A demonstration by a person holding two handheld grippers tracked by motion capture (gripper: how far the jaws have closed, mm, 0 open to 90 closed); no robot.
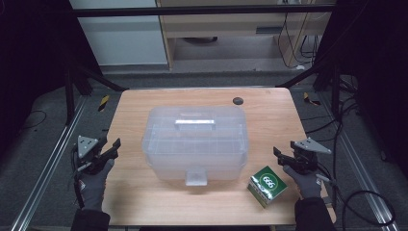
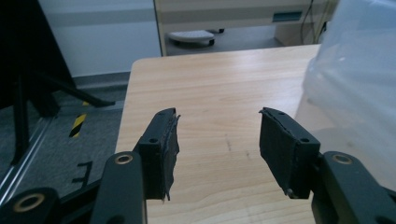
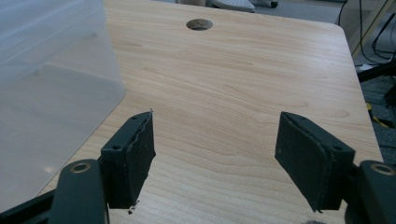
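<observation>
At the centre of the wooden tabletop (image 1: 144, 192) in the high view sits a translucent plastic storage box (image 1: 195, 144) with its lid on, a flat handle (image 1: 194, 123) along the lid top and a front latch (image 1: 196, 177) hanging at 6 o'clock. A small green carton (image 1: 267, 186) with a white oval label stands at about 4 o'clock from the box, just beside its near right corner but apart from it. A dark round grommet hole (image 1: 237, 101) lies at 1 o'clock, near the far edge.

Left gripper (image 1: 107, 150): held by a gloved hand (image 1: 91, 180) at 8 o'clock from the box, over the left edge of the tabletop, well apart from the box wall. Left gripper view: left gripper (image 2: 218, 140) jaws spread wide, nothing between the pads, bare wood beyond; the box (image 2: 355, 93) shows as a pale wall at 3 o'clock.

Right gripper (image 1: 285, 154): held by the other gloved hand (image 1: 305, 180) at 4 o'clock from the box, near the right edge, just beyond the green carton and not touching it. Right gripper view: right gripper (image 3: 215, 140) jaws released, gap empty, pads (image 3: 137, 156) hanging above bare wood; the box (image 3: 51, 84) fills the 9 o'clock side, and the grommet hole (image 3: 199, 24) sits at 12 o'clock.

Neither gripper touches the box or the carton. Both point toward the far side of the tabletop.
</observation>
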